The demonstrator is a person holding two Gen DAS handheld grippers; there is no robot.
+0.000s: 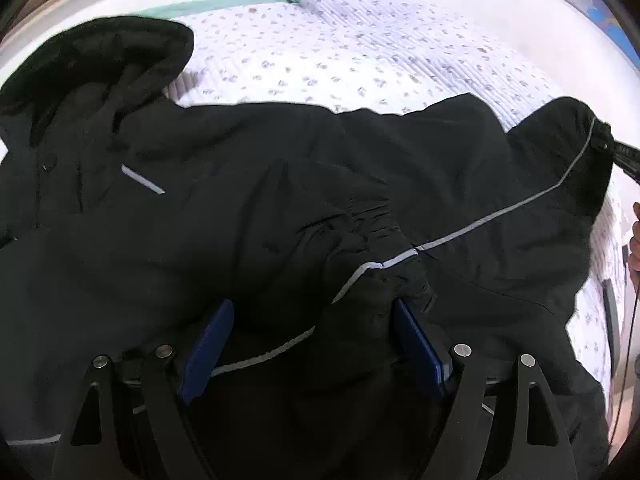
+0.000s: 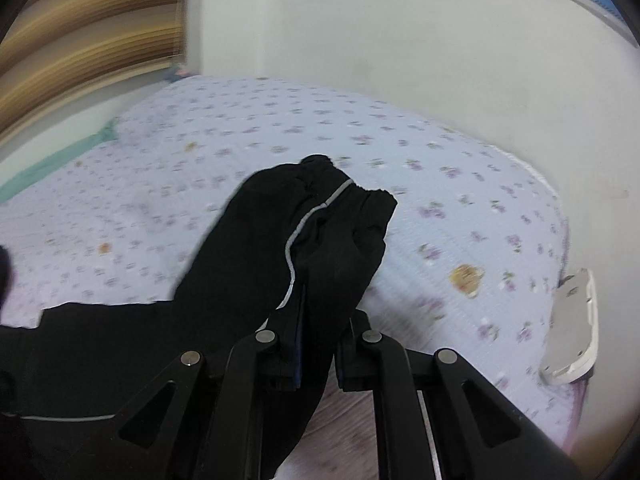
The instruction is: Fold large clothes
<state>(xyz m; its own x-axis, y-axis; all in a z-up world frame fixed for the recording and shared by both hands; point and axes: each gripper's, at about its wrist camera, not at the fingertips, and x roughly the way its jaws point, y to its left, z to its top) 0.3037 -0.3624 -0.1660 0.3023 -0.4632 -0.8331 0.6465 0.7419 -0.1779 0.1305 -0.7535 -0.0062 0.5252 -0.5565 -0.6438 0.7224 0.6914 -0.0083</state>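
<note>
A black hooded jacket (image 1: 240, 200) with grey reflective piping lies spread across a bed, hood (image 1: 100, 64) at the upper left. One sleeve is folded over the body, and its gathered cuff (image 1: 384, 276) lies between the blue pads of my left gripper (image 1: 316, 320), which stands open just above the cloth. The other sleeve (image 2: 320, 220) is lifted off the bed, with my right gripper (image 2: 316, 320) shut on it near the cuff. In the left wrist view the right gripper (image 1: 624, 156) shows at the far right edge, holding that sleeve end out.
The bed carries a pale floral sheet (image 2: 200, 140) against a white wall (image 2: 440, 40). A white flat device (image 2: 572, 332) lies at the bed's right edge. Green cloth (image 1: 240, 0) sits at the head end. A person's hand (image 1: 634, 248) shows at the right. Wooden floor (image 2: 352, 420) lies below.
</note>
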